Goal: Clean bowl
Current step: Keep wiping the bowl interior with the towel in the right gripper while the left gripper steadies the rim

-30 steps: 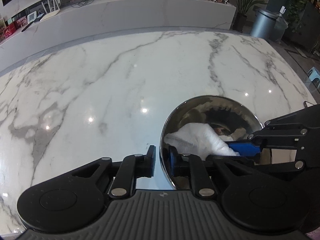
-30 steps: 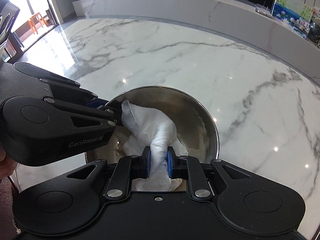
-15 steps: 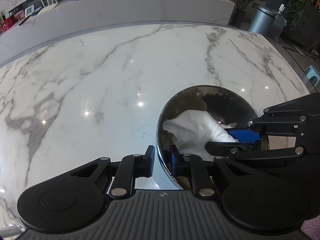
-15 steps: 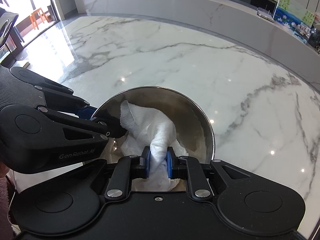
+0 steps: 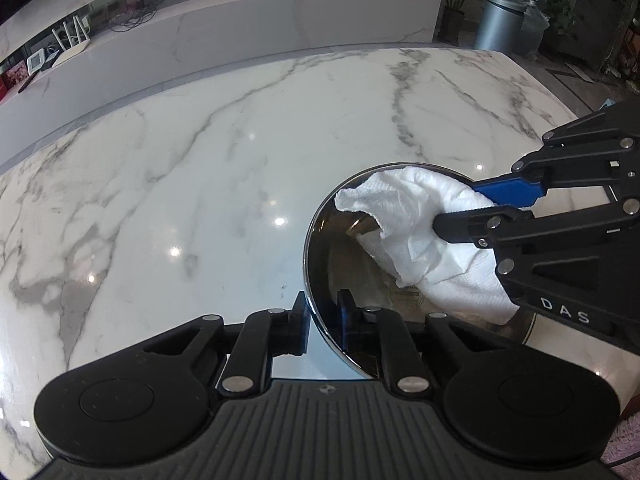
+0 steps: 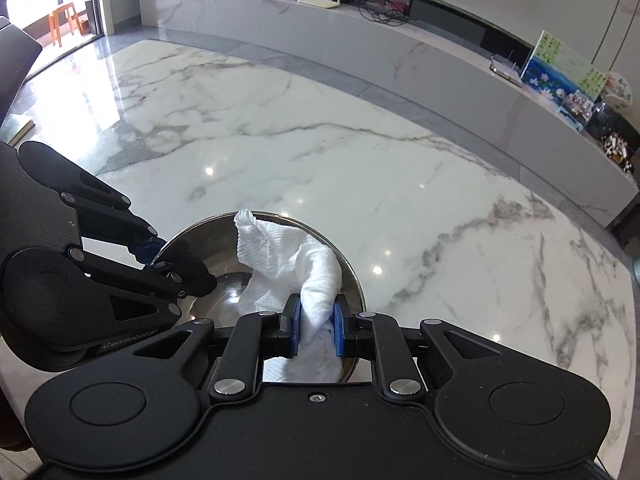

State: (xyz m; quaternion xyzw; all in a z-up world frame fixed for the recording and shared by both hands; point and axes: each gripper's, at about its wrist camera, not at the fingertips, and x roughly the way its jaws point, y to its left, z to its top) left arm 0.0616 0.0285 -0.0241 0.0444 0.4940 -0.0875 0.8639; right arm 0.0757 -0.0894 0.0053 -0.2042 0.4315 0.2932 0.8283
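A shiny steel bowl (image 5: pixel 352 264) sits on the white marble table (image 5: pixel 200 184). My left gripper (image 5: pixel 323 316) is shut on the bowl's near rim, one finger inside and one outside. It shows from the side in the right wrist view (image 6: pixel 154 258). My right gripper (image 6: pixel 316 330) is shut on a crumpled white paper towel (image 6: pixel 292 260) that lies inside the bowl (image 6: pixel 224 284) and reaches up over the far rim. In the left wrist view the towel (image 5: pixel 416 224) fills the bowl's right half, with the right gripper (image 5: pixel 460 212) coming in from the right.
A long marble counter (image 6: pixel 400 48) with a router, cables and pictures runs behind the table. A grey bin (image 5: pixel 498 22) and plants stand at the far right in the left wrist view. An orange stool (image 6: pixel 66 20) stands by the window.
My right gripper has drawn the towel up the bowl wall toward the far rim. The left gripper keeps its hold on the rim and the bowl has tilted slightly.
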